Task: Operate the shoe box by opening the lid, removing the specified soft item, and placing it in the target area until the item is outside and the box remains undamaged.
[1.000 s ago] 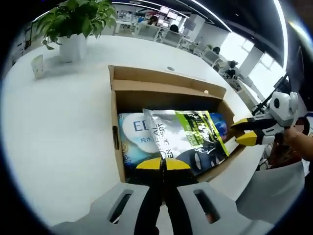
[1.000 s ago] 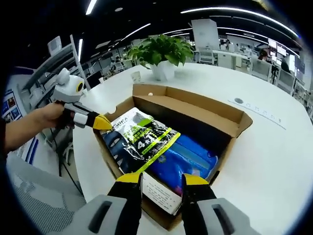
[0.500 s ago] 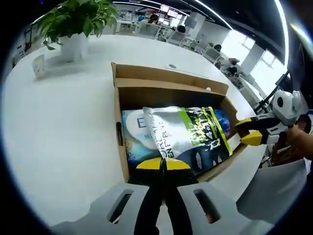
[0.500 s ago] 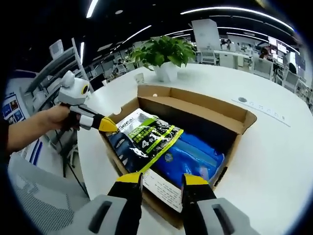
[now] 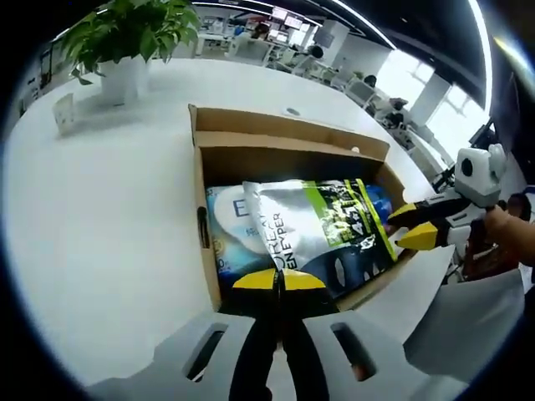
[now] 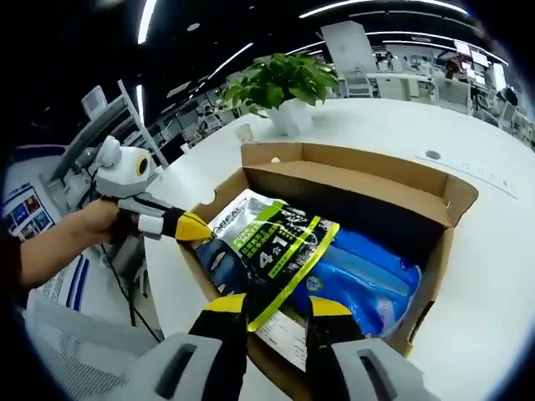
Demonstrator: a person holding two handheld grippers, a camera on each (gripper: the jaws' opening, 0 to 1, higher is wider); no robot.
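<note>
Change: in right gripper view the silver-green pouch [image 6: 269,251] sat higher and nearer the cam than 1 s ago, its near edge lifted over the box front wall; left gripper [image 6: 194,226] tips were closer to the pouch corner than before
Change 2: in left gripper view the right gripper [image 5: 409,226] had come in a bit toward the box's right wall vs 0.5 s ago; box itself looked unmoved
Left jaws: together, yellow tips of left gripper [image 5: 279,280] pinched on the pouch's [image 5: 322,234] near edge, at the box front wall
Right jaws: right gripper [image 6: 269,305] jaws apart, nothing between them, pouch's green strip lying just past the tips
Pouch: mostly inside the shoe box [image 5: 251,150], lying on top of a blue pack [image 6: 368,276] and a light-blue pack [image 5: 227,230]
Box: lid flap [image 6: 368,163] folded back at far side, top fully open; cardboard showed no tears
Edges: box sat near the white table's [image 5: 100,217] rim on the person's side
Room: wide bare tabletop to the left gripper's side and beyond the box; potted plant [image 5: 125,46] and small card [image 5: 63,112] well apart at the far end
Hand: person's hand [image 6: 88,230] held the left gripper off the table edge
</note>
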